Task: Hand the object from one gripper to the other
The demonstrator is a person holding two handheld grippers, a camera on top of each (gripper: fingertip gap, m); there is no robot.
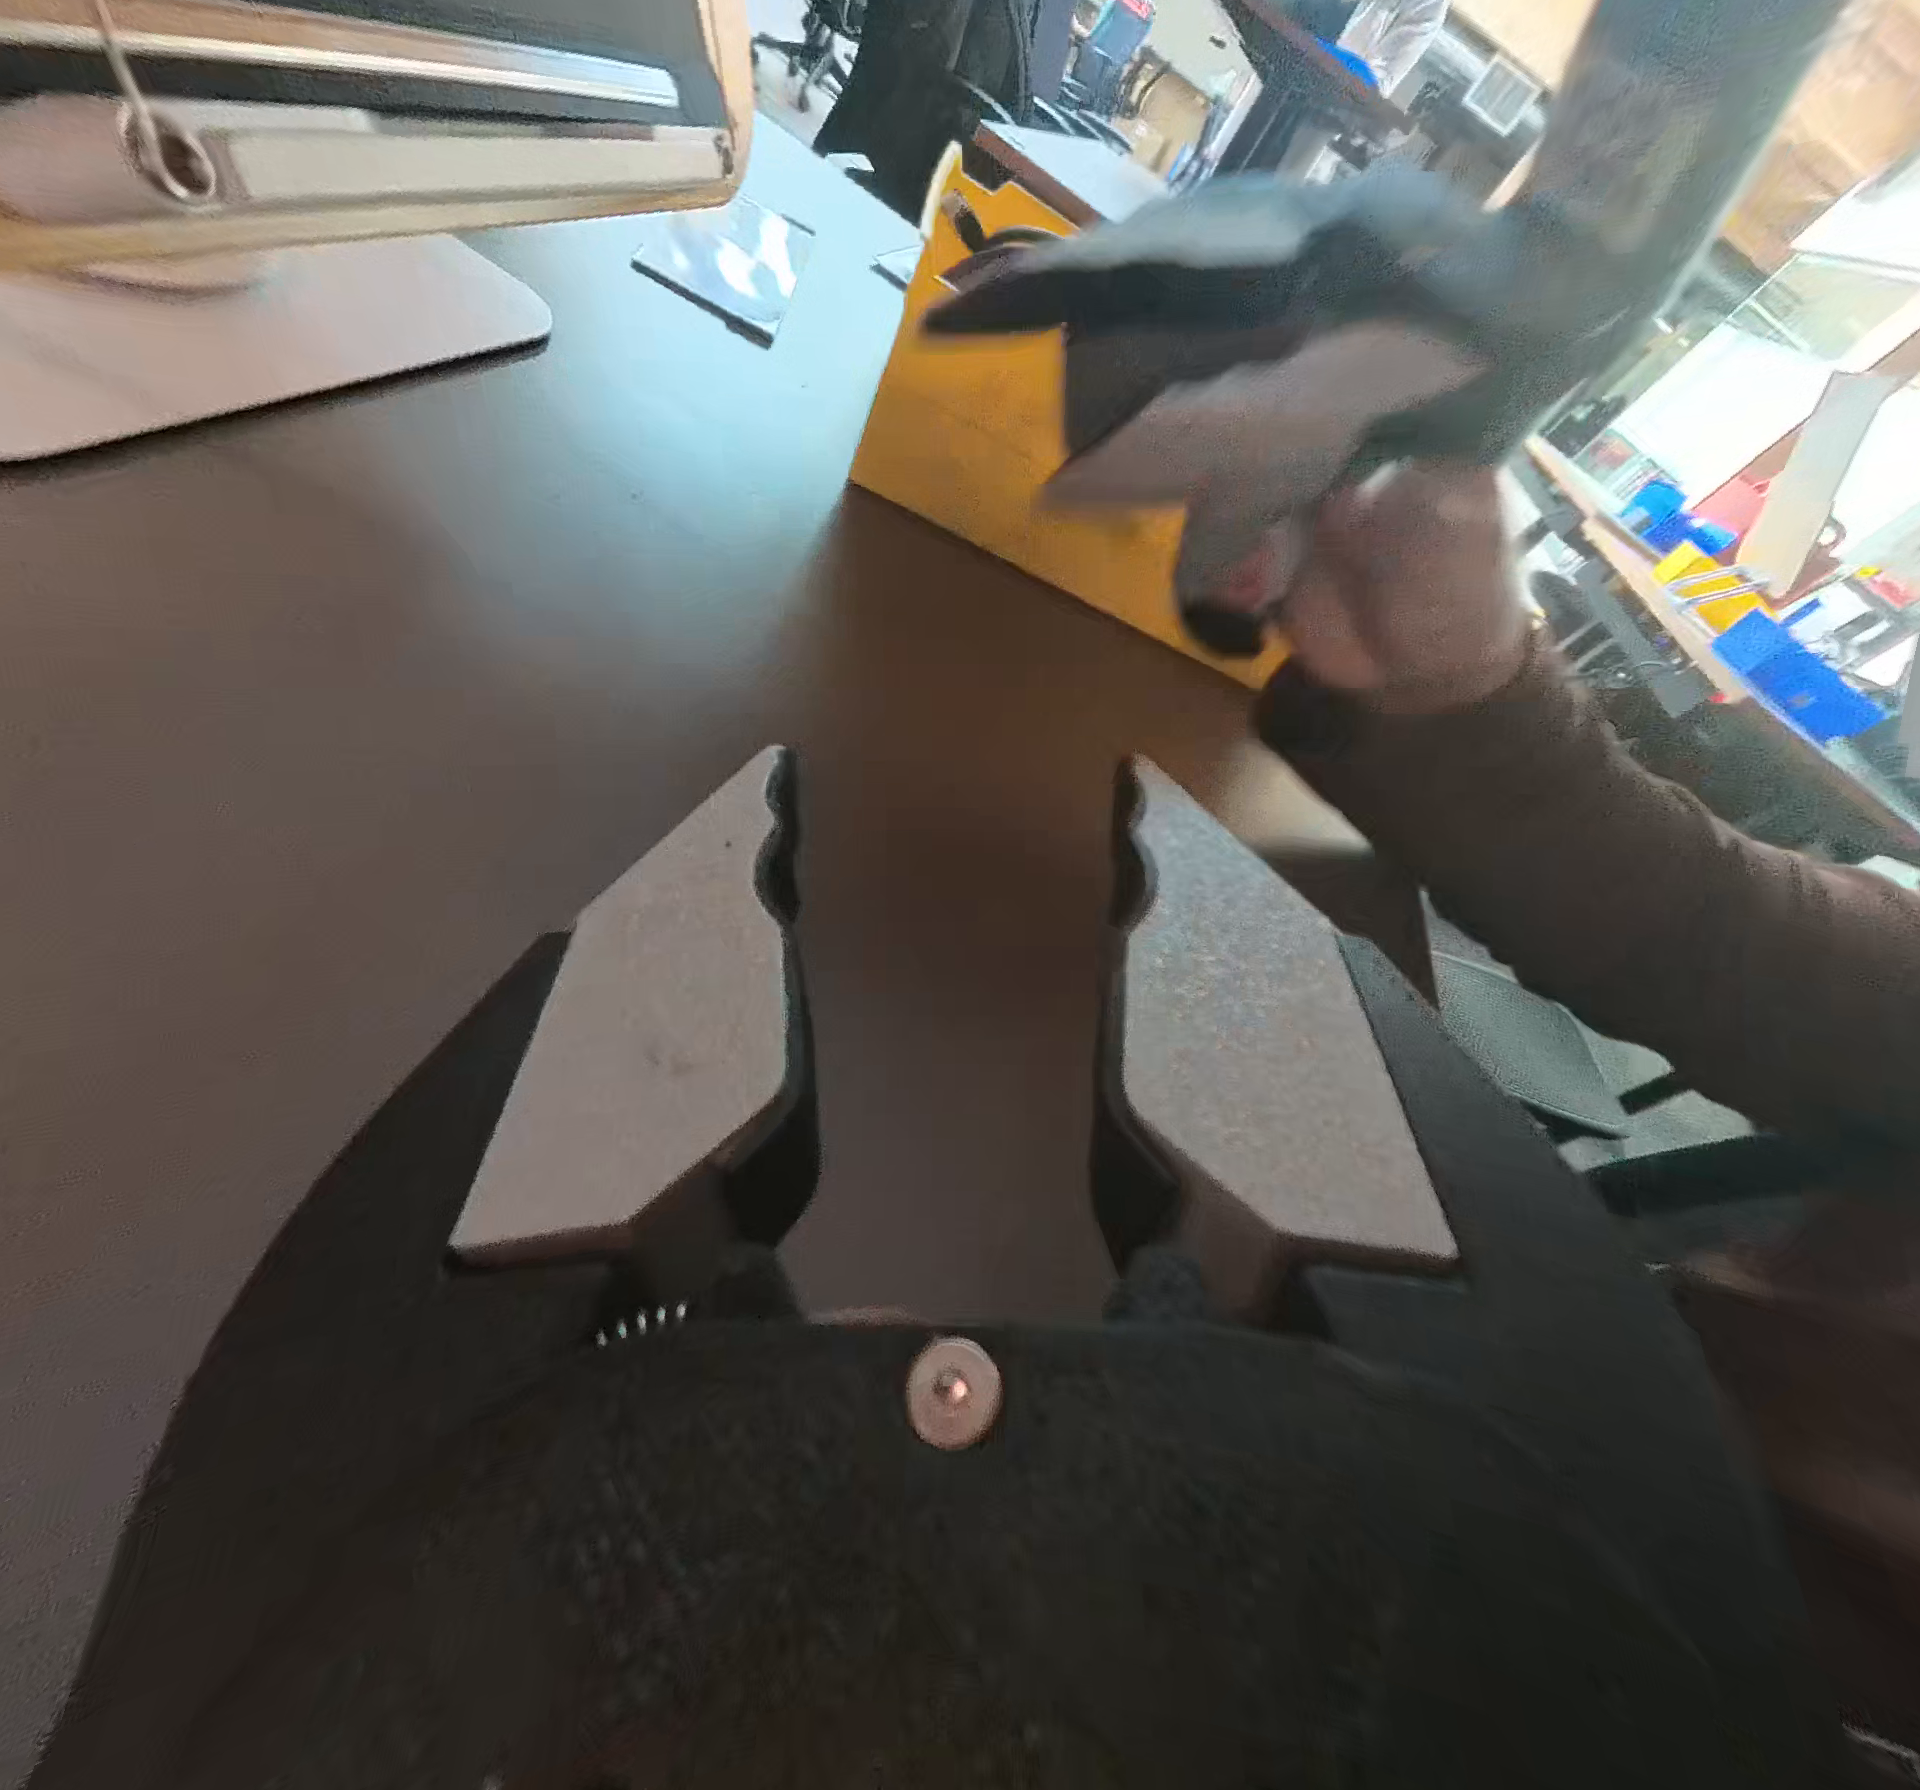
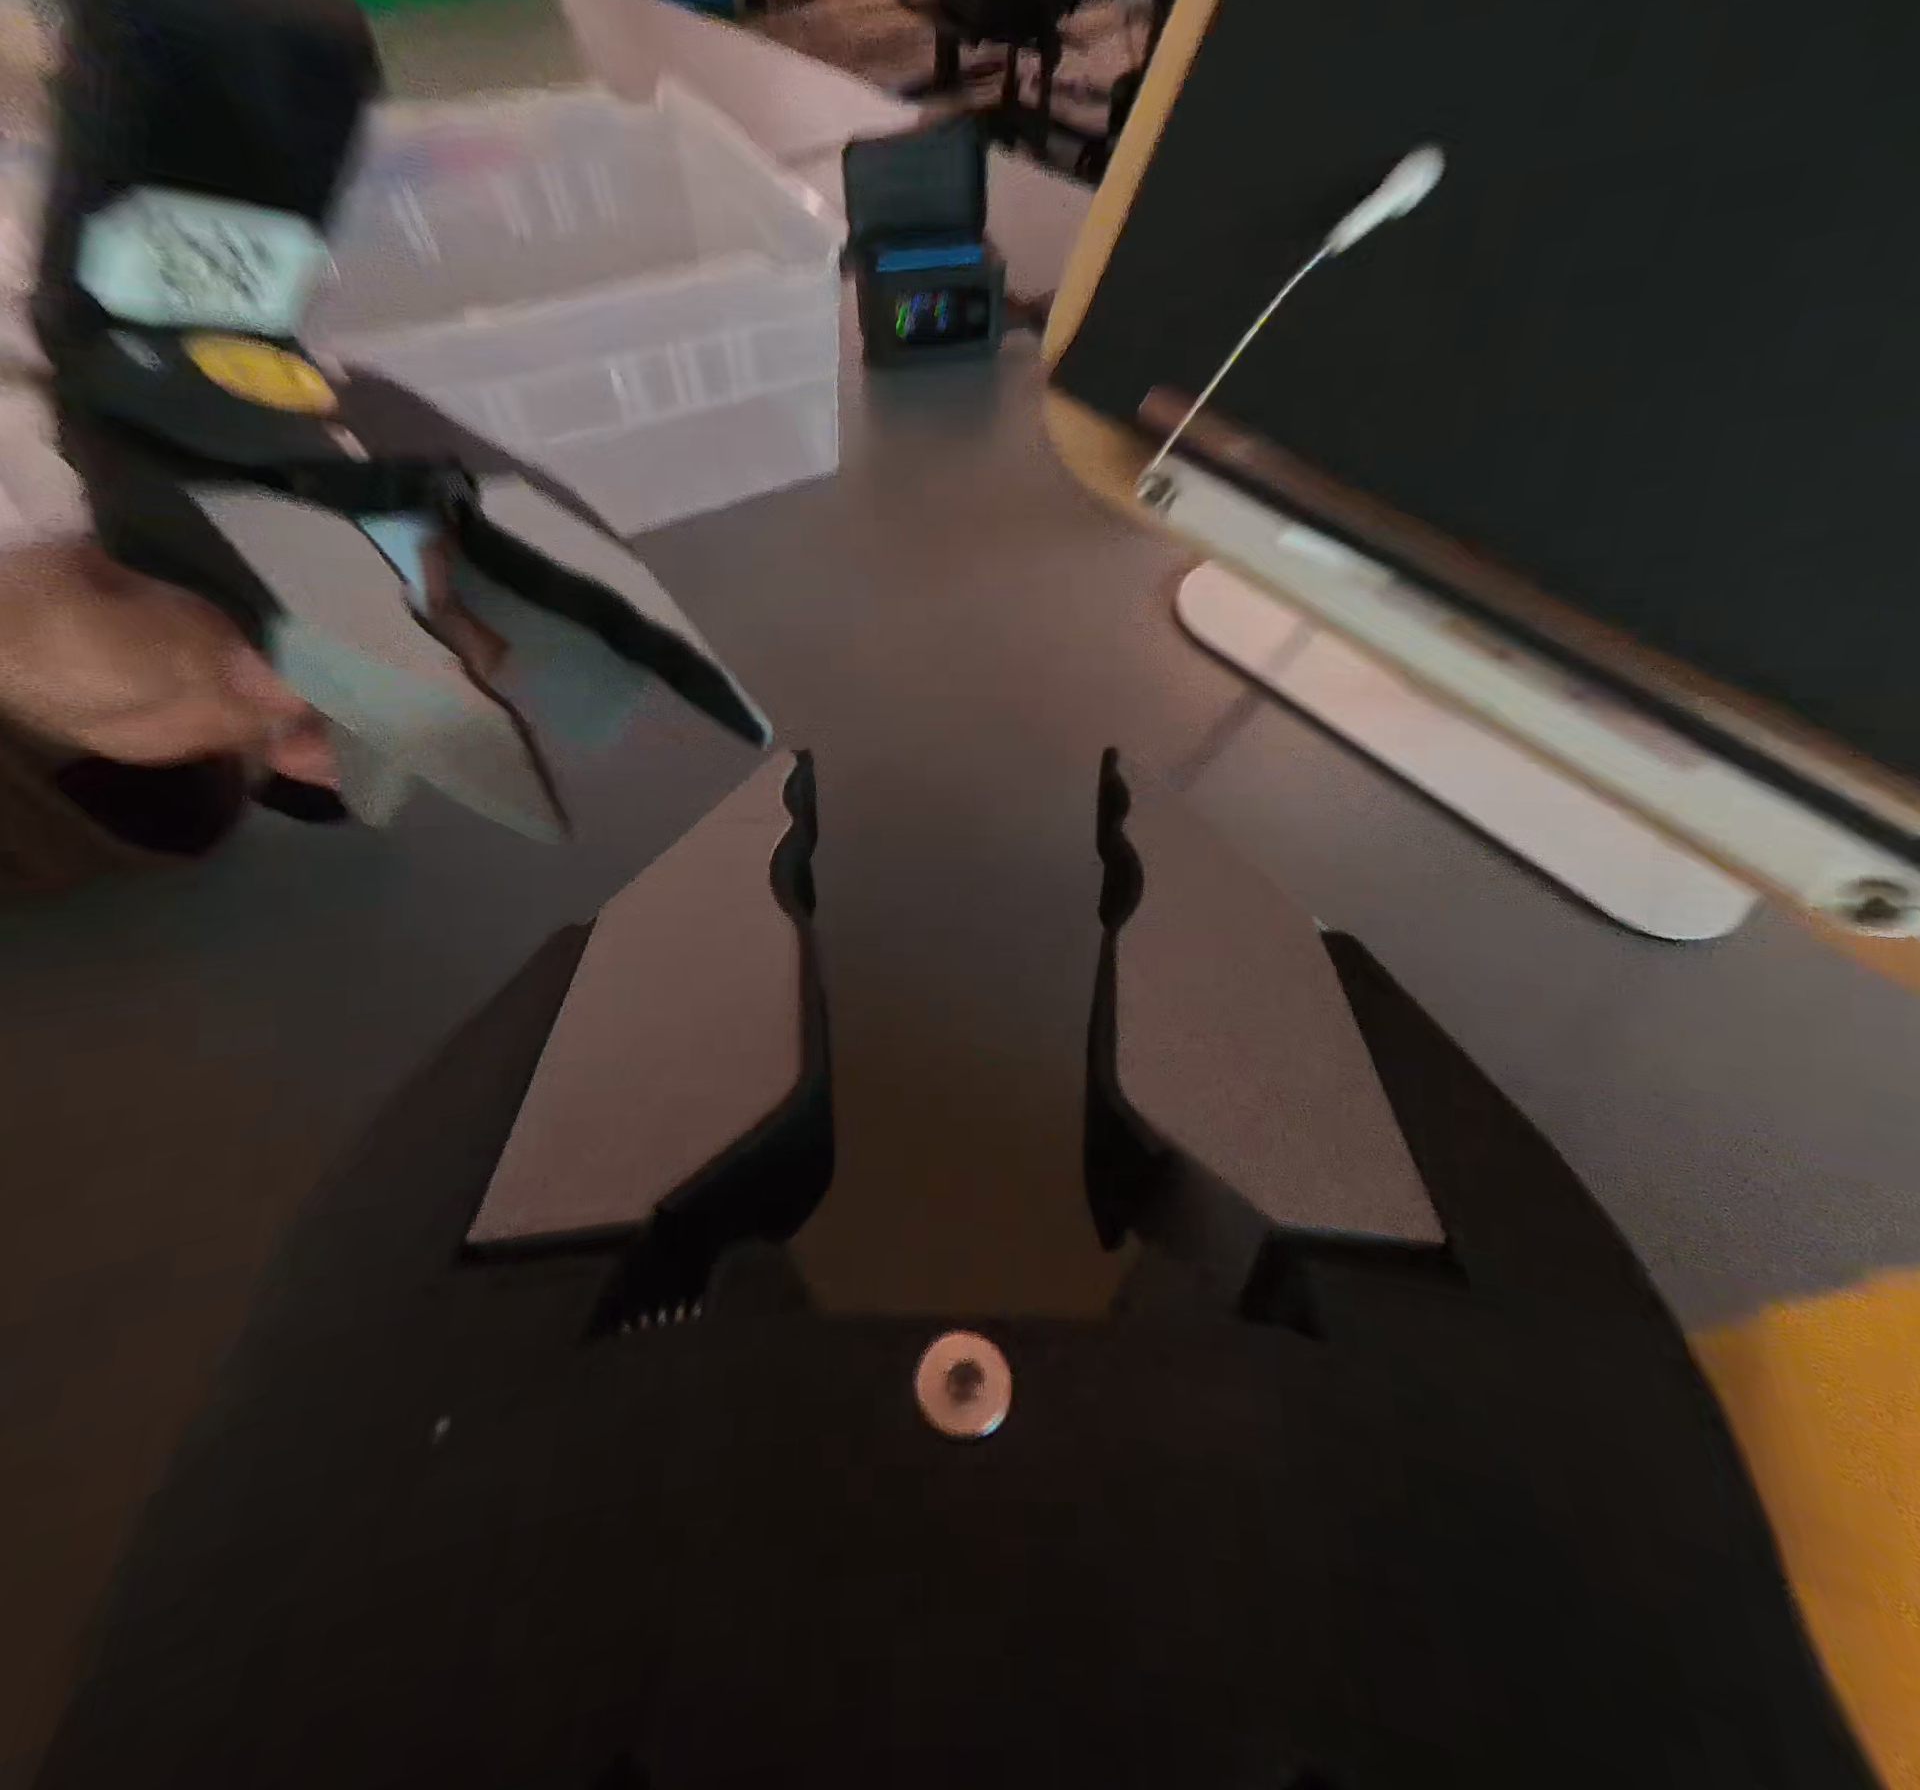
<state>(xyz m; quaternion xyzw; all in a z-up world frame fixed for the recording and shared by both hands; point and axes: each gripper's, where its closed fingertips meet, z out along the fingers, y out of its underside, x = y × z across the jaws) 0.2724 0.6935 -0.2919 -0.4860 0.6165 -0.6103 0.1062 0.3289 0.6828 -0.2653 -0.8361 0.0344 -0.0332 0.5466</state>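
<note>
Nearest me in the left wrist view, my left gripper [image 1: 954, 784] stands wide, nothing between its fingers, with only bare dark table [image 1: 416, 701] showing through the gap. My right gripper [image 2: 951, 784] reads the same from its own camera: fingers spread, gap empty, over the same table [image 2: 1558, 1117].

I see no loose object for the handover in either view, so I cannot say where it is.

Just past my left fingertips, up and to the right, the right gripper [image 1: 997, 400] hangs in the air above the table, blurred, with a hand [image 1: 1392, 587] and brown sleeve [image 1: 1662, 919] behind it. From the right camera, the left gripper [image 2: 665, 774] sits to my left, its tips close to my left finger [image 2: 686, 1013] but apart from it.

The table's near right edge drops off toward a chair [image 1: 1538, 1044]. A yellow board [image 1: 987, 421] lies farther along on the right side. The monitor [image 1: 364, 26] stands on its pale base [image 1: 260, 348] on the far left, its lower edge overhanging the table, and a thin cable [image 1: 99, 26] runs down it. Between base and board the surface is open.

In the right view, the monitor [image 2: 1558, 234] closes off the right side; a clear bin [image 2: 623, 338] and a small dark device [image 2: 925, 275] stand farther back, with open table running between.
</note>
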